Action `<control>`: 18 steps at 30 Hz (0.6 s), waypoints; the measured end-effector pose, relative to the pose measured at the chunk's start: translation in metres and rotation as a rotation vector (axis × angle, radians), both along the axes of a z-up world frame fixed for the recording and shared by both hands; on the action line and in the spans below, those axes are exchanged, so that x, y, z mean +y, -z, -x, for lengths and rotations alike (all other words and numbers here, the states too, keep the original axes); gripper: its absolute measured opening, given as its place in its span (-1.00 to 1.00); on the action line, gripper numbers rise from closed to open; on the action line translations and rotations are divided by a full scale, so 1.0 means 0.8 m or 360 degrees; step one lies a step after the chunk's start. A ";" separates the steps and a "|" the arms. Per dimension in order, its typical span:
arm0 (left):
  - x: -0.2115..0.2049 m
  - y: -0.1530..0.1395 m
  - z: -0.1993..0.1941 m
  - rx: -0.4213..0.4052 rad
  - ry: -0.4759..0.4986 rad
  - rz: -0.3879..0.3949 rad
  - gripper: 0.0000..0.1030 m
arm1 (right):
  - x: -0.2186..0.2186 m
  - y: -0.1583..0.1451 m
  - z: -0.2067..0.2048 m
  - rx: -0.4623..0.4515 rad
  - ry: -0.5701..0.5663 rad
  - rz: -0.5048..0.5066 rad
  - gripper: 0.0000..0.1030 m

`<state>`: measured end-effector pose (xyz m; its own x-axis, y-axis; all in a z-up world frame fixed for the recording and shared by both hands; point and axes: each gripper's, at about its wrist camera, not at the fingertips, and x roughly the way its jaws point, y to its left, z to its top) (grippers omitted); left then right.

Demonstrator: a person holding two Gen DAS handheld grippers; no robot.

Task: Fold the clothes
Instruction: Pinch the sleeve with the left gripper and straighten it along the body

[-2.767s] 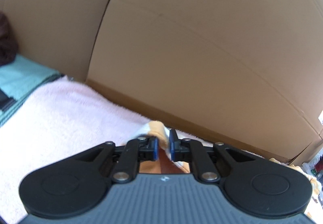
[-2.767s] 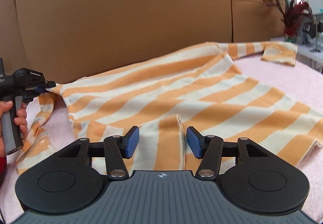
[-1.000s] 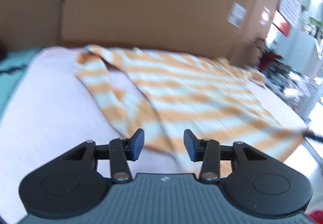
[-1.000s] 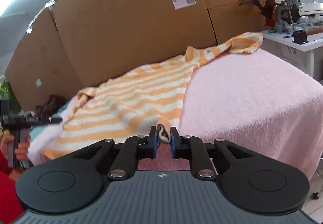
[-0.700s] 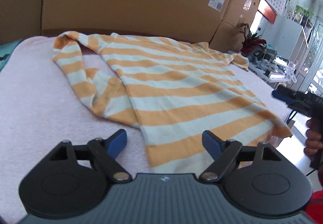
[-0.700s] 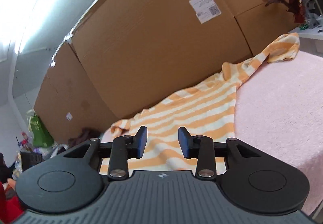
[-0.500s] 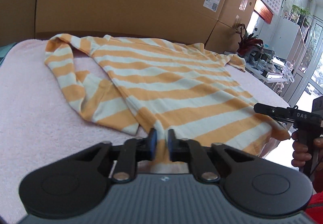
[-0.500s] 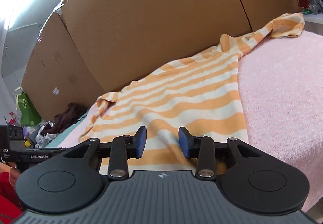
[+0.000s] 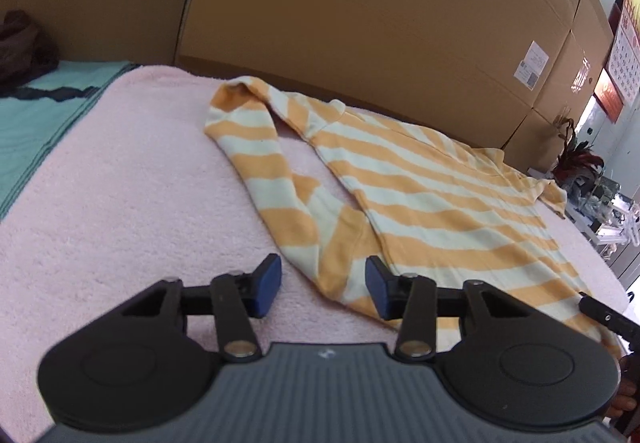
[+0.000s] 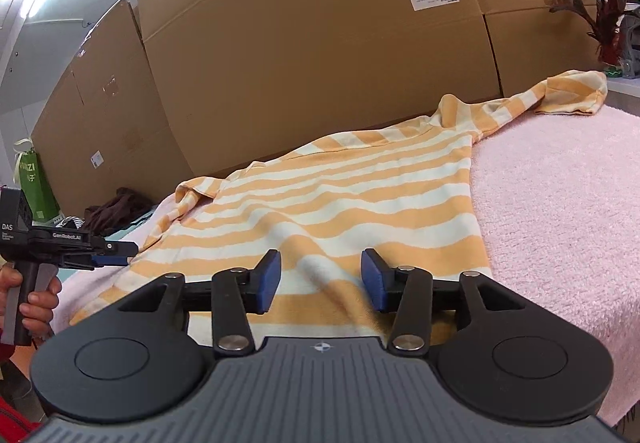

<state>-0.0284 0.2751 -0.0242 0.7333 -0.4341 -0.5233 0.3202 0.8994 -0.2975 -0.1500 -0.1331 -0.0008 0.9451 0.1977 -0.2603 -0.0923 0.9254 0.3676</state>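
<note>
My left camera sits low on my left gripper (image 9: 323,285) and looks across the pink bench (image 9: 120,211) toward the brown boxes (image 9: 380,23), close to the striped shirt's (image 9: 420,199) sleeve. My right camera sits low on my right gripper (image 10: 320,279) at the shirt's bottom edge, looking along it. Both see the same shirt, bench and boxes. Each one also sees my other gripper at its edge.
</note>
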 end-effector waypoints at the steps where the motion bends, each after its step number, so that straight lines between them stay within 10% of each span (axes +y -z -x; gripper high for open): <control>1: -0.004 0.000 0.001 -0.0020 -0.0007 -0.0032 -0.32 | 0.001 0.000 0.000 -0.0005 0.0007 -0.0006 0.01; 7: -0.022 0.001 0.004 -0.0126 -0.0055 -0.0200 -0.95 | 0.008 0.002 0.003 -0.0037 0.0045 0.0034 0.02; 18: 0.044 -0.006 -0.013 -0.0048 -0.0583 -0.0348 -1.00 | 0.013 0.012 0.011 -0.0135 0.0088 0.0042 0.02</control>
<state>-0.0182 0.3104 -0.0197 0.8349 -0.0234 -0.5499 -0.0263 0.9963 -0.0823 -0.1588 -0.1230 -0.0102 0.9732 0.1386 -0.1836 -0.0704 0.9393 0.3359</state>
